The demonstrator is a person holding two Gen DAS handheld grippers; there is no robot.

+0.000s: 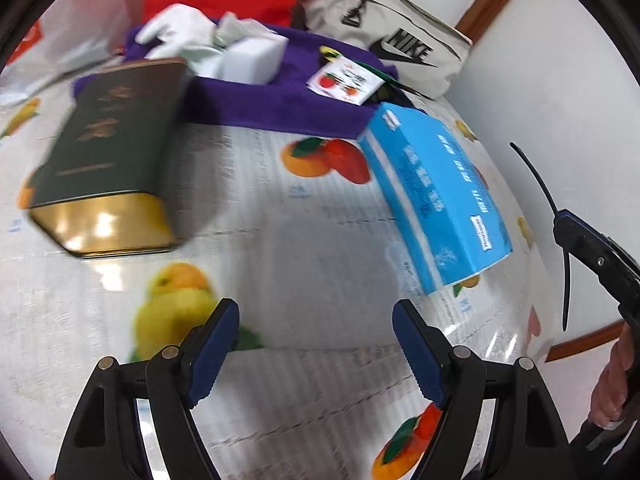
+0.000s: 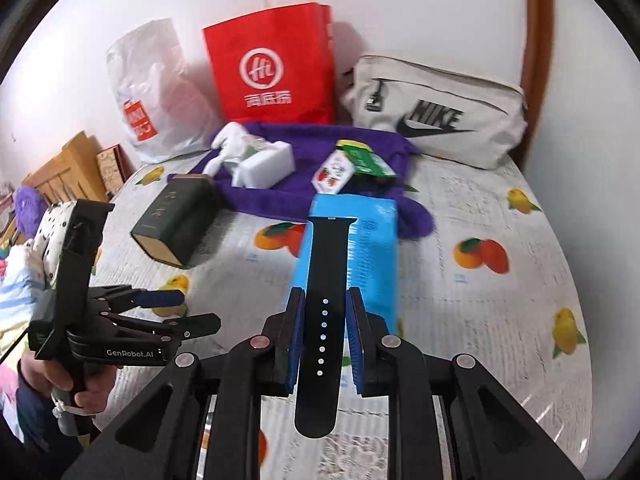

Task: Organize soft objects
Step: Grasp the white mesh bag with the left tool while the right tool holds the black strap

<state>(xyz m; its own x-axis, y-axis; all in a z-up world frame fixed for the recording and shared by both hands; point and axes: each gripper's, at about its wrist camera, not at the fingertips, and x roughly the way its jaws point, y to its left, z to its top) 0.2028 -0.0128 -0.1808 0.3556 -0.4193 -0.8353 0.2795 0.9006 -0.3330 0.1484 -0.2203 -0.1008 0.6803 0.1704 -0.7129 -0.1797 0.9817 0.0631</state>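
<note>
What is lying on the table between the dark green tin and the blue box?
Nothing lies there. Between the dark green tin and the blue box only the fruit-printed tablecloth shows, in both wrist views.

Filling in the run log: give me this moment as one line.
right gripper: shut on watch strap | left gripper: open, empty | purple towel: holds sponge, glove

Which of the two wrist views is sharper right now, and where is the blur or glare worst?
Right wrist view is sharper: the watch strap in the right gripper and the red bag print read clearly. Left wrist view is smeared by motion, worst on the dark tin and blue box; glare spots sit on the tin's gold end. Both views bend toward the edges.
</note>
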